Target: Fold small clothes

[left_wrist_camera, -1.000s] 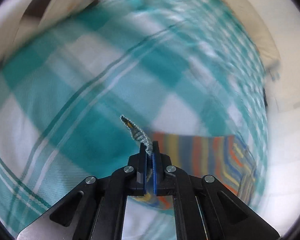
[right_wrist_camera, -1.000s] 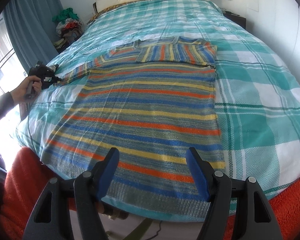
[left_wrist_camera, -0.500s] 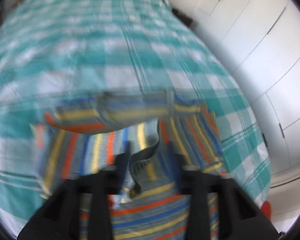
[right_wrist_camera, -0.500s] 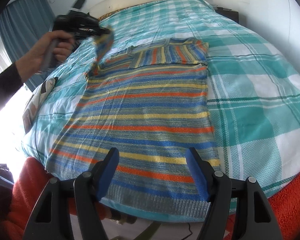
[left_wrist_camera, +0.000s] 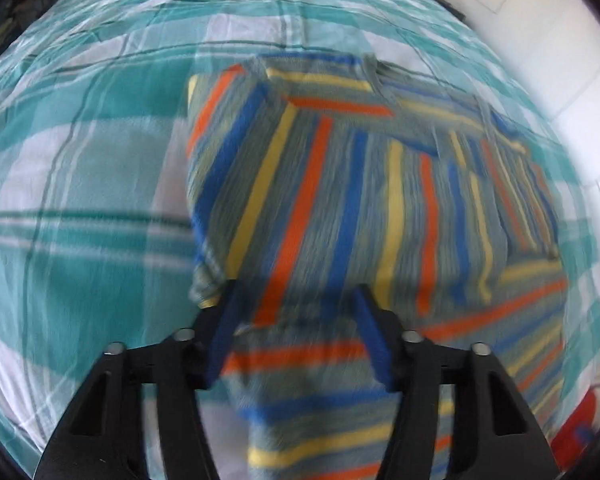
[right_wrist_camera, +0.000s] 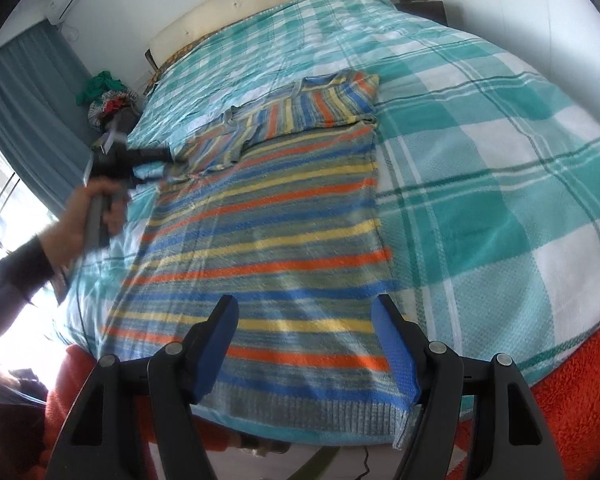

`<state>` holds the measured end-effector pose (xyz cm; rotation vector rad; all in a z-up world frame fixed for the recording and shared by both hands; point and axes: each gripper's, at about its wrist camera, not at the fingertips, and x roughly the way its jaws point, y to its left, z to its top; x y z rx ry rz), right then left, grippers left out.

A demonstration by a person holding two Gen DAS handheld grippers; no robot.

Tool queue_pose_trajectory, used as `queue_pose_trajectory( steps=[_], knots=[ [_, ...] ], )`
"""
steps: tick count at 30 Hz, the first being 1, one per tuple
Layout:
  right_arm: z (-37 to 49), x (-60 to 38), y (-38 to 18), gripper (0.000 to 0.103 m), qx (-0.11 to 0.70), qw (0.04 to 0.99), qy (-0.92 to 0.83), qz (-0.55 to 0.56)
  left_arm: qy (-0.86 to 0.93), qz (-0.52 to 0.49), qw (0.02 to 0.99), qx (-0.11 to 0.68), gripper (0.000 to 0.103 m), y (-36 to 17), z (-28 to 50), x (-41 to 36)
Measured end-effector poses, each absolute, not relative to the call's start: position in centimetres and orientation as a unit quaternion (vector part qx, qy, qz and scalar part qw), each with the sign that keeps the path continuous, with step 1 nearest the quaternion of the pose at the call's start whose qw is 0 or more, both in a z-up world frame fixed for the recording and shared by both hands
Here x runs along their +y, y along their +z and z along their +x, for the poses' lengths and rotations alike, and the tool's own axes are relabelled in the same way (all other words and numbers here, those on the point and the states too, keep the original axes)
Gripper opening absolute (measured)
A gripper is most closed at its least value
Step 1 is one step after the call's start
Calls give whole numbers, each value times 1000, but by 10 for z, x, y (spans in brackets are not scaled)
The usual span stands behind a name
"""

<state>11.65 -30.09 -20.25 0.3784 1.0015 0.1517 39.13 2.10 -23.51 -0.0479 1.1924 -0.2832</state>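
- In the right wrist view at nine o'clock, left hand (right_wrist_camera: 85, 216) gripped the handle of the left gripper (right_wrist_camera: 166, 160) beside the sweater's left edge; jaw state too small and blurred to tell there.
- In the left wrist view, left gripper (left_wrist_camera: 296, 320) hovered over the striped sweater (left_wrist_camera: 372, 208), jaws spread wide, nothing between the blue pads (left_wrist_camera: 222, 340).
- Lay flat on the teal plaid bedspread (right_wrist_camera: 480, 168), striped sweater (right_wrist_camera: 268, 240), both sleeves folded across the chest toward twelve o'clock, hem toward six o'clock at the bed's edge.
- Hung at six o'clock above the hem, right gripper (right_wrist_camera: 304, 344), jaws wide apart and holding nothing.
- Showed along the bed edge at five o'clock, orange fleece blanket (right_wrist_camera: 572, 392).
- Stood at eleven o'clock, cream headboard (right_wrist_camera: 260, 4), with grey-blue curtain (right_wrist_camera: 24, 92) toward ten o'clock.
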Motion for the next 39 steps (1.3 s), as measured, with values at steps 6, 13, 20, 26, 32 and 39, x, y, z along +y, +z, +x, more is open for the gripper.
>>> queue_pose_trajectory(
  steps=[6, 13, 20, 26, 32, 39],
  knots=[
    [231, -298, -136, 69, 438, 850, 177, 233, -53, 0, 901, 430, 96, -183, 330, 88],
    [404, -264, -221, 51, 528, 780, 186, 281, 50, -45, 882, 466, 96, -240, 312, 166],
    [460, -236, -292, 42, 583, 748, 147, 281, 32, -74, 894, 441, 101, -255, 298, 172],
    [474, -232, -303, 3, 573, 758, 121, 287, 24, -82, 895, 438, 102, -258, 300, 178],
    [479, -240, -236, 3, 489, 843, 118, 189, 28, -76, 897, 435, 102, -260, 301, 175],
    [468, -266, -256, 28, 509, 828, 85, 220, 28, -75, 897, 435, 102, -260, 301, 175]
  ],
)
